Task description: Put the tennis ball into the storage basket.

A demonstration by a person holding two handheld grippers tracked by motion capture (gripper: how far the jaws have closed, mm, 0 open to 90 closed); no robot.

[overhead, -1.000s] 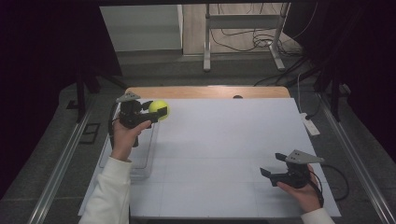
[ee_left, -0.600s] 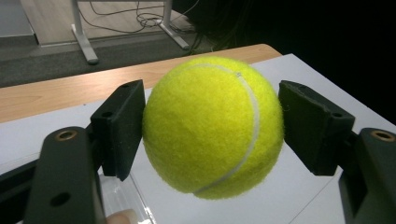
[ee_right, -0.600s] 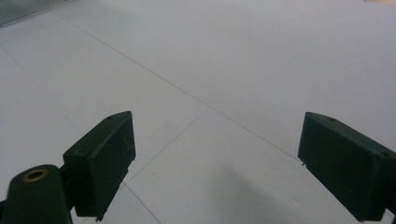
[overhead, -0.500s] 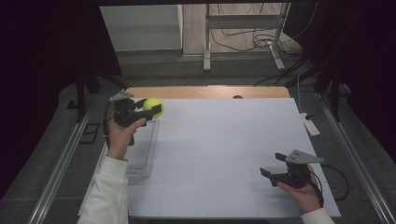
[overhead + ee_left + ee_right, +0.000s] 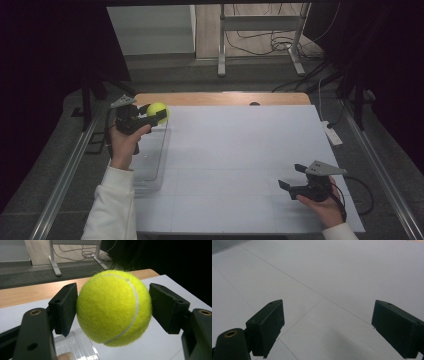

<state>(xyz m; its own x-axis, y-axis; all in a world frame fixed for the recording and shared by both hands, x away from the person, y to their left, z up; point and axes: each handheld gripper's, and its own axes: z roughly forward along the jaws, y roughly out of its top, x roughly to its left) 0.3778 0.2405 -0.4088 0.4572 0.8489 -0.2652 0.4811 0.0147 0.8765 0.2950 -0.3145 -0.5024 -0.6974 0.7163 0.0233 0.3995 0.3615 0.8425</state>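
Tennis ball (image 5: 113,307), bright yellow with a white seam, sits clamped between the two black jaws of the left tongs (image 5: 113,308), one pad pressing each side of it, so it hangs clear of the bench (image 5: 240,150). In the high view the ball (image 5: 157,110) is at the far left part of the white sheet, held out level by the left tongs (image 5: 156,114) in a hand (image 5: 124,145) with a white sleeve.

Nearest to the person, at the lower right of the high view, the right tongs (image 5: 291,176) rest low over the sheet in the other hand (image 5: 320,202), well apart from the ball. Their jaws stand wide with nothing between them (the right gripper view (image 5: 325,325) shows bare white sheet and its thin lines in the gap).

A clear plastic tray (image 5: 150,160) lies along the left edge of the bench, under and just nearer than the held ball; a corner of it (image 5: 75,346) shows below the ball in the left gripper view.

Farther off, a strip of bare wood (image 5: 220,98) runs along the far edge, and beyond it stand metal frame legs (image 5: 260,45) and loose cables (image 5: 270,42) on the floor.
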